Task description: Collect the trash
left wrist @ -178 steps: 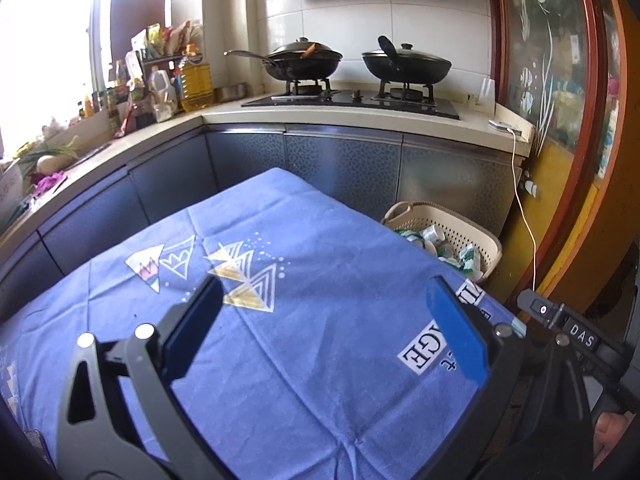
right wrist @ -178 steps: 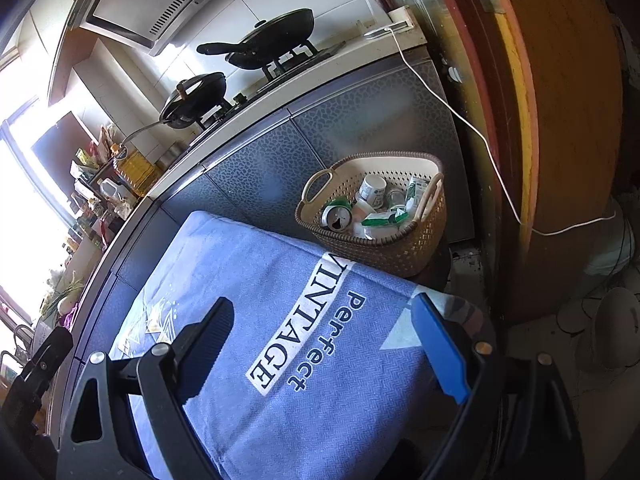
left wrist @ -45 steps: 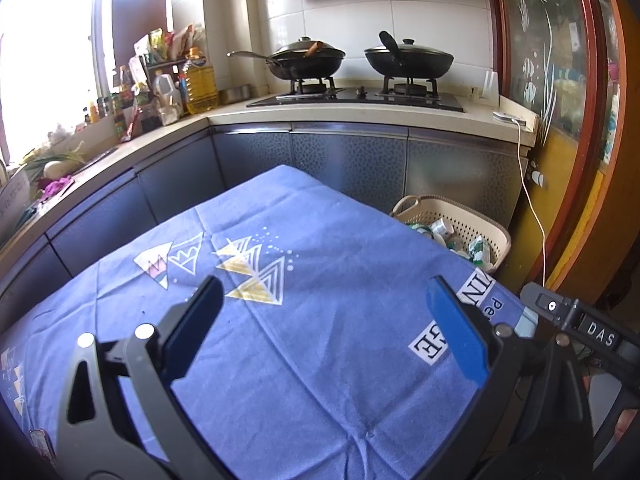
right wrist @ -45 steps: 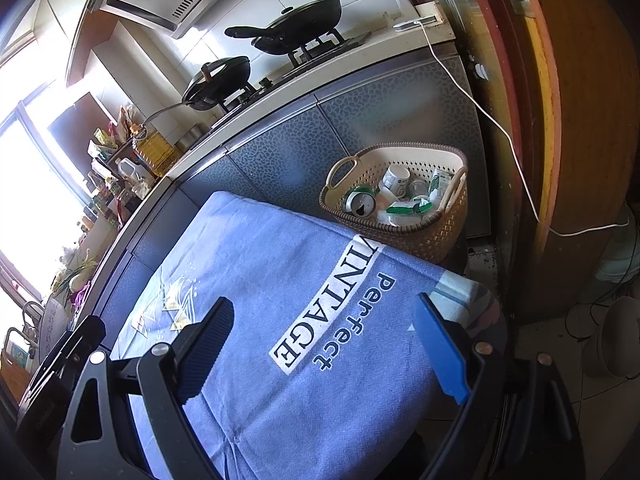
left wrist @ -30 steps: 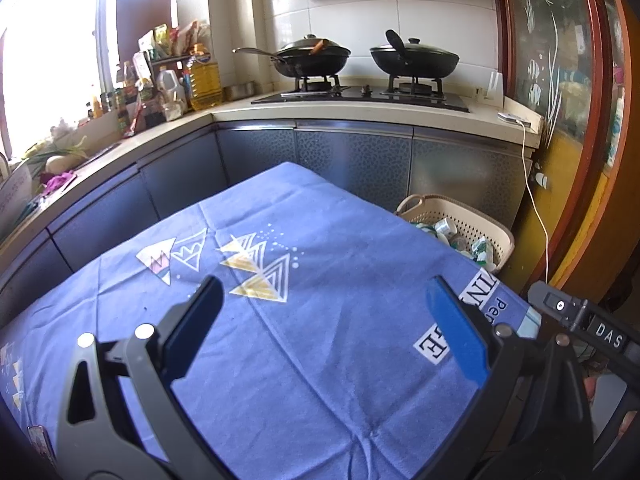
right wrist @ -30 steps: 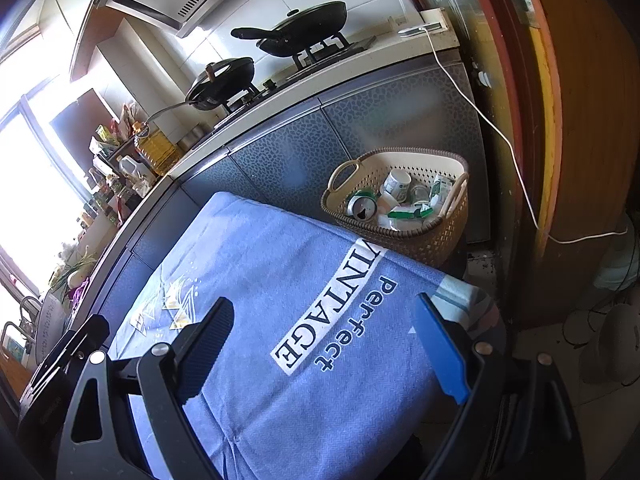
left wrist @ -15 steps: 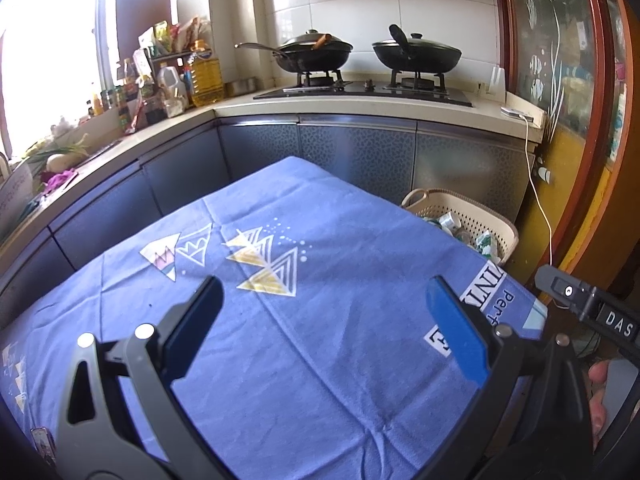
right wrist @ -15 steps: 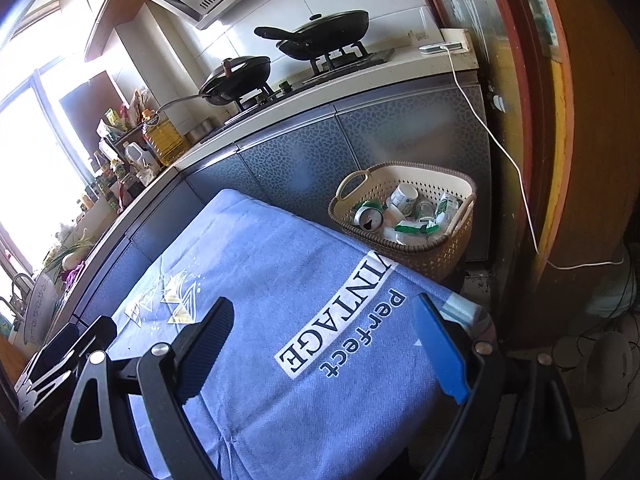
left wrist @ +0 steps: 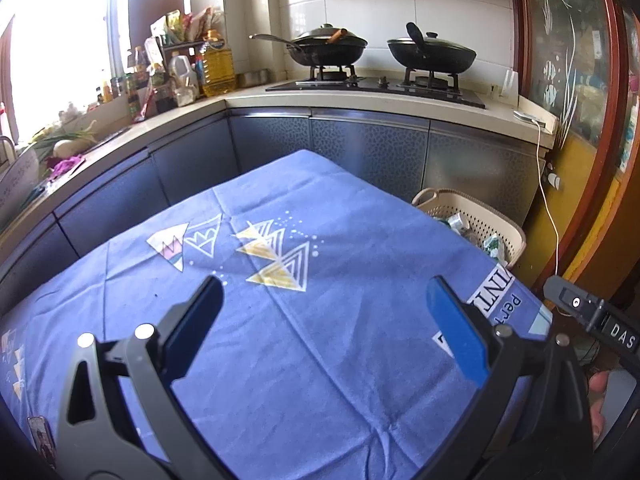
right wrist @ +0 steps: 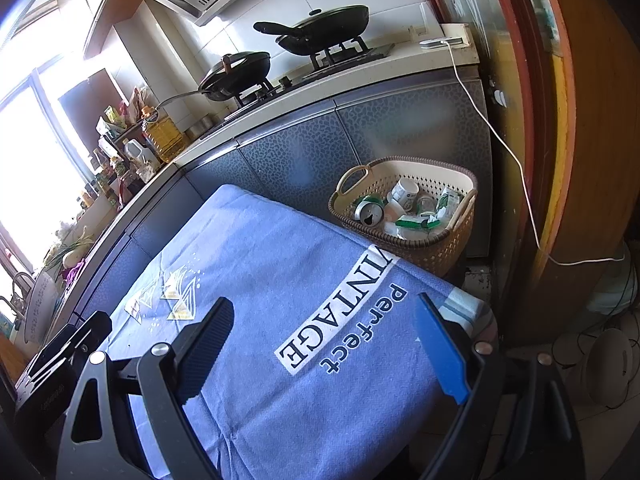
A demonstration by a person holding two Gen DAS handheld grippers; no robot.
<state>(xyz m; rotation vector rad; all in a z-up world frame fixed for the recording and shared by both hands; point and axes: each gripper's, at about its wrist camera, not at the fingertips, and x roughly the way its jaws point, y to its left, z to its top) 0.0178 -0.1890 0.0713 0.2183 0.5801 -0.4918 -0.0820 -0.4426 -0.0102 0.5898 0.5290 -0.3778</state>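
The trash, a dented green can, white cups and green-and-white wrappers, lies heaped in a beige perforated basket on the floor beside the blue-clothed bench. Above the cloth, the left gripper and right gripper both hang spread wide and empty.

Blue printed tablecloth reads "VINTAGE Perfect" near its right edge; black gripper body at the right frame edge reads "DAS".

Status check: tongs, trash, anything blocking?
Left tongs open, empty. Right tongs open, empty. Trash sits in basket on floor beyond blue tablecloth. Nothing in the way.
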